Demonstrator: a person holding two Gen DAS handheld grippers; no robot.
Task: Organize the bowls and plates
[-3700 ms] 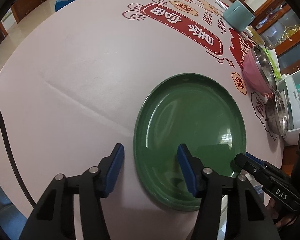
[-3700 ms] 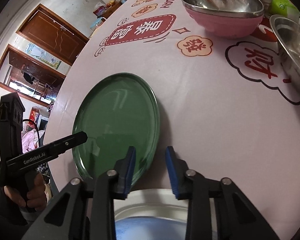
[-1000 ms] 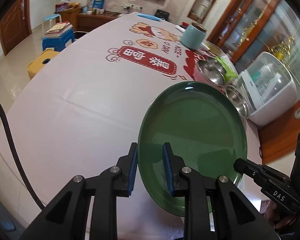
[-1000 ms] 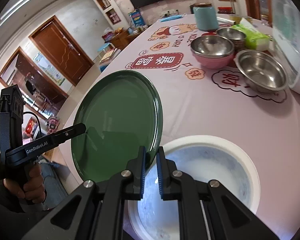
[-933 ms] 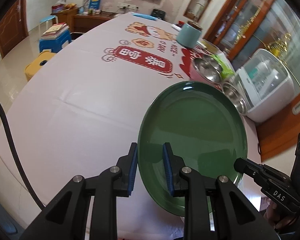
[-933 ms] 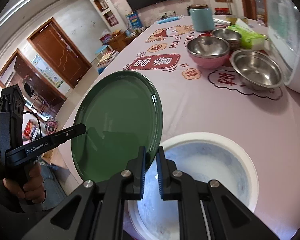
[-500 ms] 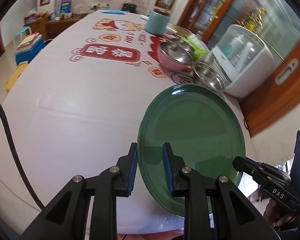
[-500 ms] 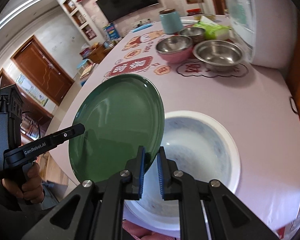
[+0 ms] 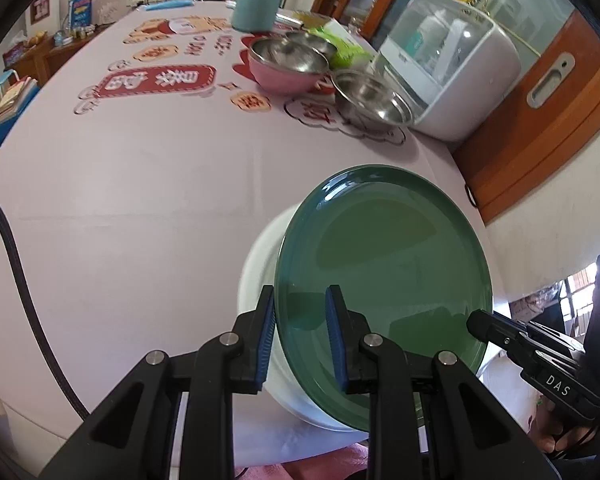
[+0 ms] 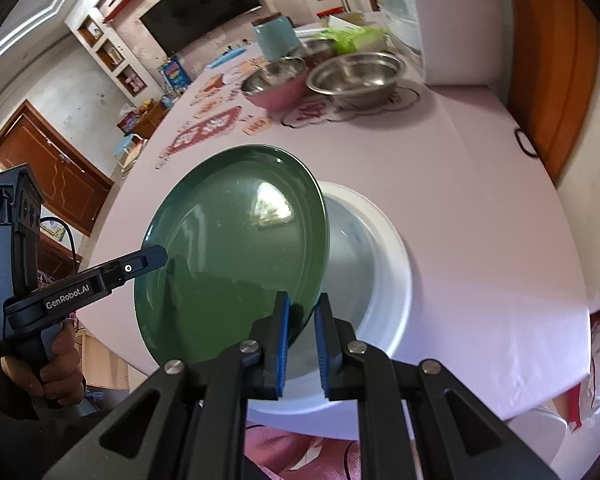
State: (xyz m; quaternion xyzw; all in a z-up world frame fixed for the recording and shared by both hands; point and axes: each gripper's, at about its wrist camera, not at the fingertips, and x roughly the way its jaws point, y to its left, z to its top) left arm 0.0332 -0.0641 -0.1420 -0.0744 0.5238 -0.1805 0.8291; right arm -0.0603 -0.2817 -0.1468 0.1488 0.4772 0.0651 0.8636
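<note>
Two grippers are clamped on one green plate (image 9: 384, 276), and it is carried tilted above the table (image 9: 140, 184). A glossy dark-green disc with a low raised rim is seen, its face catching a window reflection in the right wrist view.

Nearest the lens, the left gripper (image 9: 300, 332) is closed on the plate's near-left rim, one blue pad under the edge and one on the face. From the other camera, the right gripper (image 10: 302, 336) is shown pinching the plate's lower right rim, with the edge passing between its blue pads.

Just beneath and beyond, a white plate (image 10: 384, 264) with a pale bluish centre is overlapped by the green one; whether the two touch cannot be told. In the left wrist view only a sliver of that white rim is left showing, while the right wrist view lays much of it open. A hand (image 10: 56, 364) on the left gripper's handle is caught only by the right camera.

Farther back, a pink bowl (image 9: 284, 68) with a steel lining and a steel bowl (image 9: 372, 102) are set side by side on the printed cloth. Behind them a teal canister (image 9: 256, 8) is stood, with a white appliance (image 9: 448, 64) at the table's far right edge.
</note>
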